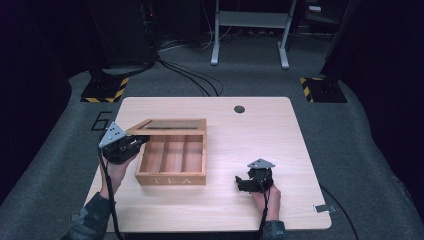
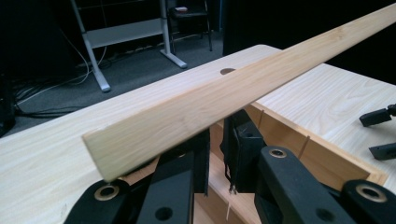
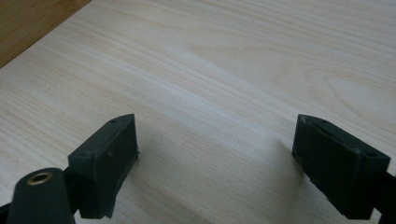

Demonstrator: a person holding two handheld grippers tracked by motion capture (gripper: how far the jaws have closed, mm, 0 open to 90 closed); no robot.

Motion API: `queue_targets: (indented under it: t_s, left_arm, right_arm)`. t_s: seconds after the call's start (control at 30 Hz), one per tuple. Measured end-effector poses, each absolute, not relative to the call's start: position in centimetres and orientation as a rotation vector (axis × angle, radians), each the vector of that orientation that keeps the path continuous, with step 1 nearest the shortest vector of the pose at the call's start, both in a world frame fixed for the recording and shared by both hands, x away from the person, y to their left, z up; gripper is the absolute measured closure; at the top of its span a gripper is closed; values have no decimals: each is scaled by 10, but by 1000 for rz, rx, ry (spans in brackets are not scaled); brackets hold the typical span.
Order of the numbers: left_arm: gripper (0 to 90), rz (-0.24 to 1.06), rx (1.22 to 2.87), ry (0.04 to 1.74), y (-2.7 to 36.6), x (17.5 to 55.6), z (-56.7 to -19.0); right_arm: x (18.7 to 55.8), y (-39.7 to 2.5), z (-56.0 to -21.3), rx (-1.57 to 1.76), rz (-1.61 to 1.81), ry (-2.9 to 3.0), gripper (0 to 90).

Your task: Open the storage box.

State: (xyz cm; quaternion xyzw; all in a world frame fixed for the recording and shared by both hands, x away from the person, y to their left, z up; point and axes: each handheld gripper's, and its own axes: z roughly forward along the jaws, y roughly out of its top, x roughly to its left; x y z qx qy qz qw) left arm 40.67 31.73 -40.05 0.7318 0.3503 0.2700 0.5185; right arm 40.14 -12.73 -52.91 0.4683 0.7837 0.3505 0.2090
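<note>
A wooden tea box (image 1: 172, 176) marked TEA stands on the table's left half, its dividers showing. Its glass-paned lid (image 1: 170, 125) is partly raised and tilted. My left gripper (image 1: 136, 142) is at the box's left side, under the lid's left edge. In the left gripper view the lid's pale side strip (image 2: 219, 100) lies across the top of the jaws and hides their tips. The left gripper (image 2: 215, 140) is shut but for a narrow slit, and I see nothing held in it. My right gripper (image 1: 241, 182) rests open near the front right, its jaws (image 3: 215, 140) wide apart over bare wood.
The light wooden table (image 1: 260, 135) has a round cable hole (image 1: 239, 109) at the back. The box wall (image 2: 322, 154) lies right of my left jaws, with the right gripper (image 2: 380, 133) beyond. A box corner (image 3: 28, 23) shows. Stands and cables sit on the floor behind.
</note>
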Motion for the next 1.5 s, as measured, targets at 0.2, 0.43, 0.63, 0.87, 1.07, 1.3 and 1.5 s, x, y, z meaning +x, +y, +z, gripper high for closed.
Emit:
queue_targets:
  t_s: [0.2, 0.43, 0.63, 0.87, 1.07, 1.3, 1.5]
  left_arm:
    - [800, 602, 1744, 859, 320, 397, -416]
    - [793, 565, 1773, 873, 321, 385, -434]
    - [786, 536, 1787, 891, 322, 377, -450]
    - [776, 516, 1798, 915, 327, 366, -466]
    - [763, 479, 1820, 952, 331, 364, -480]
    - [741, 441, 1798, 971, 334, 360, -483]
    - [733, 447, 1825, 964, 336, 356, -480]
  right_arm:
    - [401, -127, -529, 1302, 975, 2180, 137]
    - [401, -127, -529, 1305, 971, 2176, 136]
    - [401, -127, -529, 1302, 970, 2180, 137]
    - [401, -127, -529, 1304, 971, 2178, 137]
    - [401, -127, -529, 1303, 966, 2184, 137]
    - [401, -127, -529, 1306, 971, 2176, 137]
    - [401, -127, -529, 1303, 970, 2178, 137]
